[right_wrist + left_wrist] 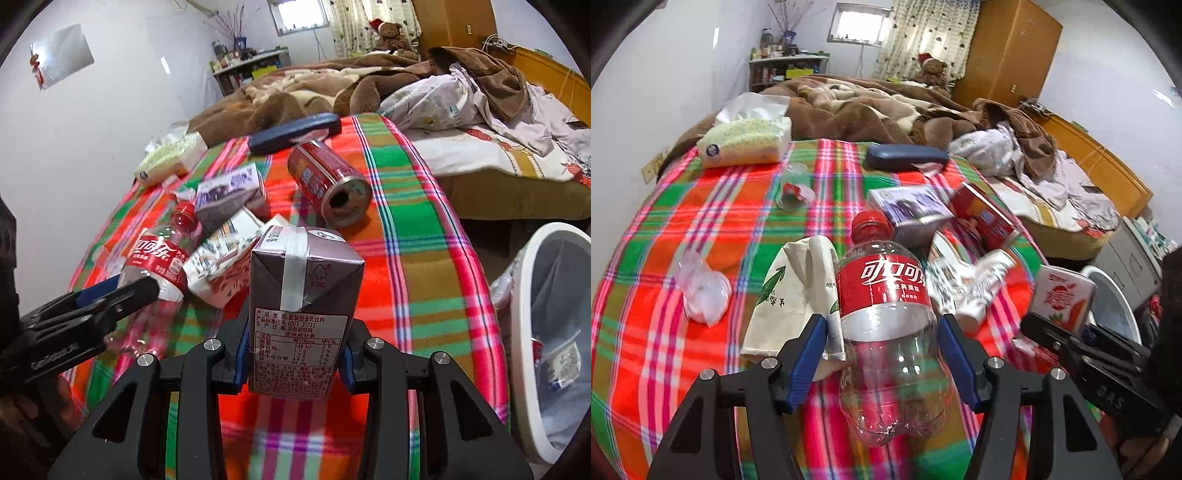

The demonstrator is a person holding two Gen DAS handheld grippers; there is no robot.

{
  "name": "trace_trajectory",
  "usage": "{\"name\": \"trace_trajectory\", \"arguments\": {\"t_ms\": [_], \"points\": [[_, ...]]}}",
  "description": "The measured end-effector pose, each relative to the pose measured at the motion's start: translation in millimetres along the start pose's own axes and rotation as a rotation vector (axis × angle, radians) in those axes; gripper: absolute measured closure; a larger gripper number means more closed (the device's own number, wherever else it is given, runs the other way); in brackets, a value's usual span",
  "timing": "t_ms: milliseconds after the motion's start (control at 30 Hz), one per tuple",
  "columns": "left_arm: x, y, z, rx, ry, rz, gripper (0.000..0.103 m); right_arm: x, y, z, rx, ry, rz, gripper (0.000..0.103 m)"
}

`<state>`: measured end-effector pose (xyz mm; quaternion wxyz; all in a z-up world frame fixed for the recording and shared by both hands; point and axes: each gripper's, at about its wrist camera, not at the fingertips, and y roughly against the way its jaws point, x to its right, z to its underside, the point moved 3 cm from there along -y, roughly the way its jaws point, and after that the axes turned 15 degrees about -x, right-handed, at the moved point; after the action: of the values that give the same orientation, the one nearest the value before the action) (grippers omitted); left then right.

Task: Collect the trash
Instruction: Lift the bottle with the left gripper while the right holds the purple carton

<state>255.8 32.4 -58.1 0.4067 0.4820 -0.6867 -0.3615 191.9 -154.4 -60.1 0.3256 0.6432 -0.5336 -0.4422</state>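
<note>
An empty clear Coca-Cola bottle [886, 317] with a red cap and label lies between the blue pads of my left gripper [882, 332], which closes around its body; the bottle also shows in the right wrist view [159, 258]. My right gripper [295, 354] is shut on a milk drink carton [301, 310], held upright above the plaid cloth [424, 258]; the carton also shows in the left wrist view [1062, 297]. A white trash bin [524, 332] with a liner stands at the right and holds a wrapper.
On the cloth lie a red can [328, 181], a purple carton [229, 192], crumpled paper packaging [221, 258], a paper bag [798, 291], a plastic wrap [701, 288], a glass cup [794, 184], a tissue pack [746, 142] and a dark case [905, 157]. A bed with blankets is behind.
</note>
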Motion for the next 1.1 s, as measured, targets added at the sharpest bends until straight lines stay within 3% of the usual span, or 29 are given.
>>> {"name": "trace_trajectory", "arguments": {"t_ms": [300,367,467,667,833,1100], "points": [[2,-9,-5,-0.012,0.022,-0.005,0.031,10,6,0,0.007,-0.004,0.022,0.064],[0,-1,2,0.014,0.028,0.003,0.031,10,7,1,0.01,-0.002,0.024,0.064],[-2,16,12,0.071,0.025,-0.057,0.031,12,4,1,0.008,-0.005,0.013,0.064],[1,38,18,0.133,0.015,-0.038,0.031,12,1,4,0.0,-0.001,-0.004,0.064],[22,25,5,0.103,-0.049,0.008,0.031,15,6,4,0.01,-0.003,-0.001,0.064],[24,-2,-5,0.033,-0.037,-0.037,0.031,22,5,3,0.008,-0.017,0.001,0.064]]}}
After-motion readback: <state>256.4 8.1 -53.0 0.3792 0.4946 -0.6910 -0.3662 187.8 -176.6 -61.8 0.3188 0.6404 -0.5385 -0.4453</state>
